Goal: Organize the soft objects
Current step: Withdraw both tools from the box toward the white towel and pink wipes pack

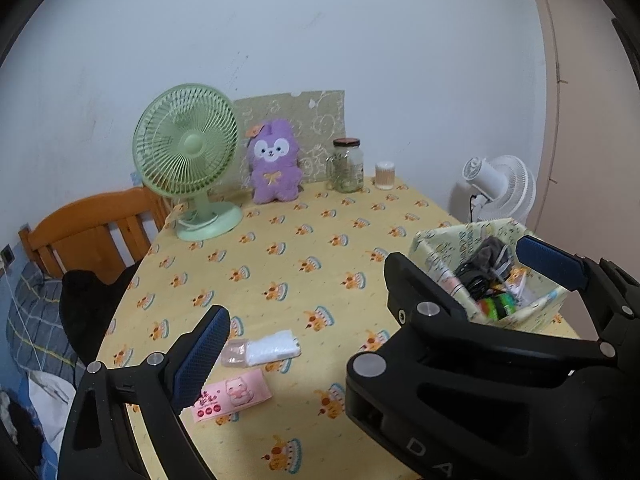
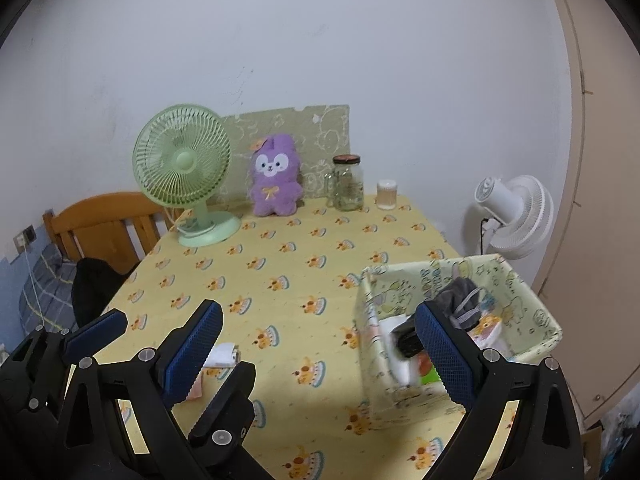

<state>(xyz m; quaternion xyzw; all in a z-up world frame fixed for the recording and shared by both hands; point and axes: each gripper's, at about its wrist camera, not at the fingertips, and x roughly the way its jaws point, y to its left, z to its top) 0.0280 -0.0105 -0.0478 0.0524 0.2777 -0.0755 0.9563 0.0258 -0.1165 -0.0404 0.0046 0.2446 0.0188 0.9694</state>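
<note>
White letters "DA" stand on the black tongs (image 1: 476, 280) body; the pink packet's (image 1: 229, 395) print is unreadable.

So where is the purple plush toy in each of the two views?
Left wrist view: the plush sits upright at the far edge of the table, left of centre in the picture, between the green fan and the jar.
Right wrist view: the plush is again at the far edge, left of centre, slightly lower in the picture.
Shared landmark: the green fan, directly left of the plush in both views.
</note>
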